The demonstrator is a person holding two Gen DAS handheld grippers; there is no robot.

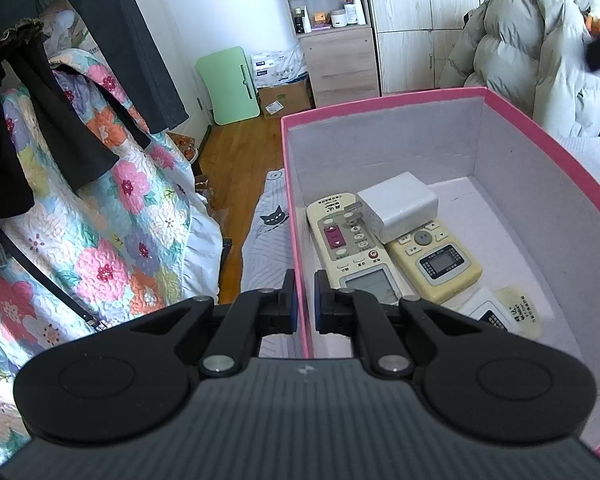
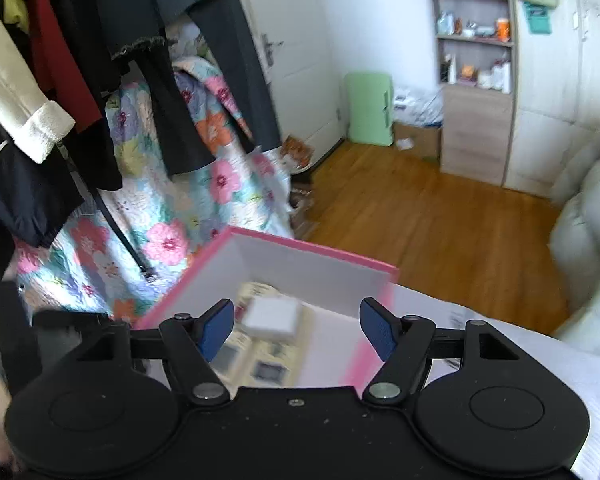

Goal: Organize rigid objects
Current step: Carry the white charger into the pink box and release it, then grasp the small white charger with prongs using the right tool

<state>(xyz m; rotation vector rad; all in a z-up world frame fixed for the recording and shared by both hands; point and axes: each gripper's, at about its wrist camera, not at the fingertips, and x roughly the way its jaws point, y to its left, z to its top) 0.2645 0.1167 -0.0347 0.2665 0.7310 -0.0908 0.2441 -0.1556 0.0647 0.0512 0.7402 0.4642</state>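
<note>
A pink box (image 1: 380, 101) with a pale lining holds a white charger block (image 1: 398, 205) lying on two cream remote controls (image 1: 350, 252) (image 1: 440, 260); a third remote (image 1: 500, 312) lies nearer. My left gripper (image 1: 304, 300) is shut on the box's left wall (image 1: 296, 208). In the blurred right wrist view my right gripper (image 2: 296, 332) is open and empty above the same pink box (image 2: 312, 245), with the charger (image 2: 274, 316) and remotes below it.
A floral quilt (image 1: 112, 216) and hanging dark clothes (image 1: 40, 60) are on the left. A puffy jacket (image 1: 532, 52) is at the right. Wooden floor (image 2: 440, 220), a green folding table (image 1: 230, 84) and a shelf cabinet (image 1: 332, 28) lie beyond.
</note>
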